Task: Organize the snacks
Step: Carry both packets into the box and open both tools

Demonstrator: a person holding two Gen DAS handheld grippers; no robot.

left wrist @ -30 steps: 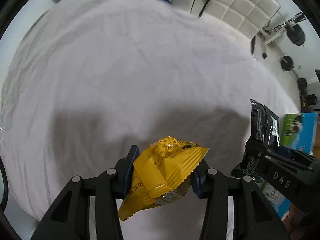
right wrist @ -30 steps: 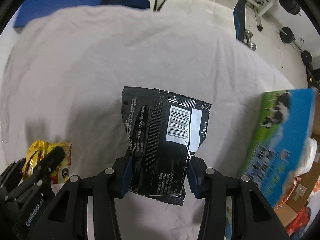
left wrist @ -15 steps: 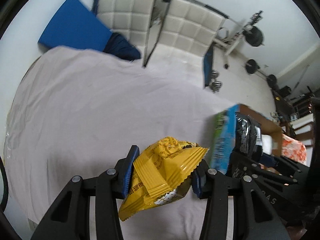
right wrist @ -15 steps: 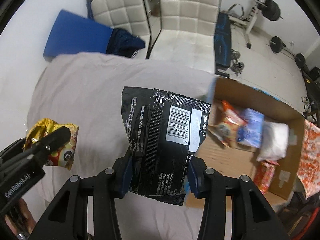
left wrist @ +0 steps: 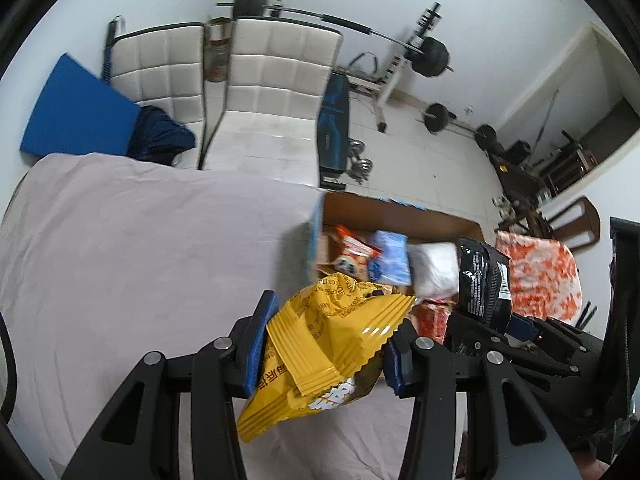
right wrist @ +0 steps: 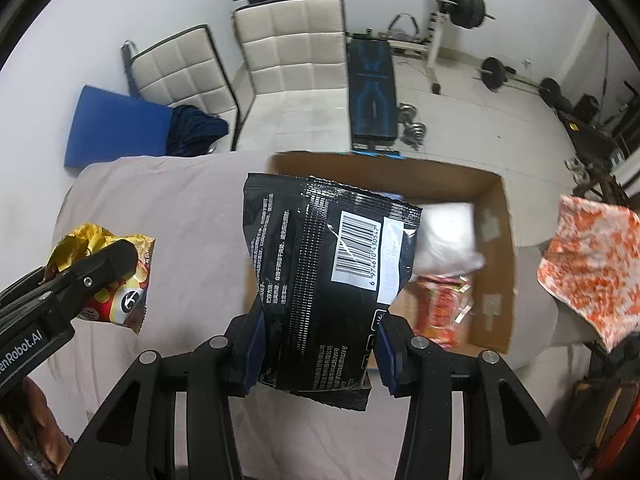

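Note:
My left gripper [left wrist: 326,338] is shut on a yellow snack packet [left wrist: 324,344], held above the sheet-covered table near the box's left edge. My right gripper [right wrist: 316,350] is shut on a black snack bag [right wrist: 320,276] with a barcode, held over the near left part of an open cardboard box [right wrist: 494,240]. The same box [left wrist: 400,216] shows in the left wrist view, holding several packets: an orange-red one [left wrist: 352,250], a blue one [left wrist: 390,258], a white one [right wrist: 446,236]. The black bag [left wrist: 484,280] and right gripper appear at its right side there.
The table [left wrist: 140,248] is covered with a pale wrinkled sheet. Two white padded chairs [right wrist: 292,48], a blue mat [right wrist: 116,132] and weight equipment [right wrist: 372,92] stand behind it. An orange-patterned cloth [right wrist: 592,268] lies to the right of the box.
Both grippers have swung right and tilted up with their packets still held. The box has come from the right edge into the middle, and the room behind shows.

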